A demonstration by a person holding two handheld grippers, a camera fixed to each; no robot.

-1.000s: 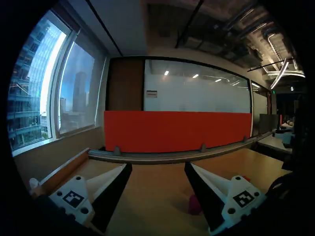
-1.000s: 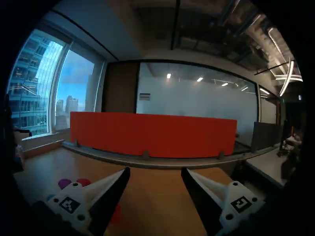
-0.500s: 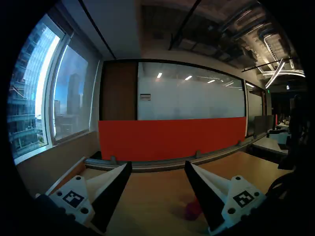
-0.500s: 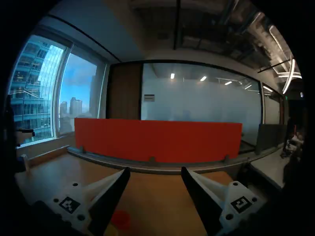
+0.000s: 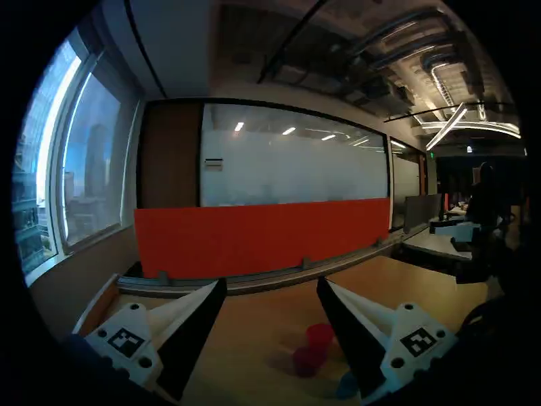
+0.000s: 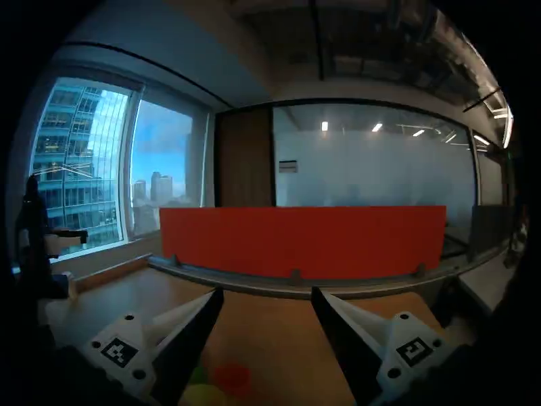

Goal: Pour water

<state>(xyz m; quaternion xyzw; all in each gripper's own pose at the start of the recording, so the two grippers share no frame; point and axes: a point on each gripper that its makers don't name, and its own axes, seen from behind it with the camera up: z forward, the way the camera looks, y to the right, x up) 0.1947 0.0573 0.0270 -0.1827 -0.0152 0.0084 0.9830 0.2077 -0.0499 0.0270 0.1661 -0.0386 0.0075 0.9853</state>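
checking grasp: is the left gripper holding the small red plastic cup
No, the left gripper is open; the red cup stands on the desk beyond.

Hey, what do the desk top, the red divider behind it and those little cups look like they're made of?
Desk top: likely wood or wood-look laminate, tan, smooth, matte. Red divider: flat even colour without gloss, maybe fabric or painted board; cannot tell which. Red cup and purple cup: probably plastic, given solid saturated colours, though they are blurred.

Occlusion notes, small items on the desk.
Left gripper view: blue item [image 5: 347,386] at 5 o'clock, half behind a gripper finger [image 5: 365,335], type unclear. Right gripper view: red item [image 6: 232,376] and yellow-green item [image 6: 195,394] at 6 o'clock, both blurred, the latter cut off.
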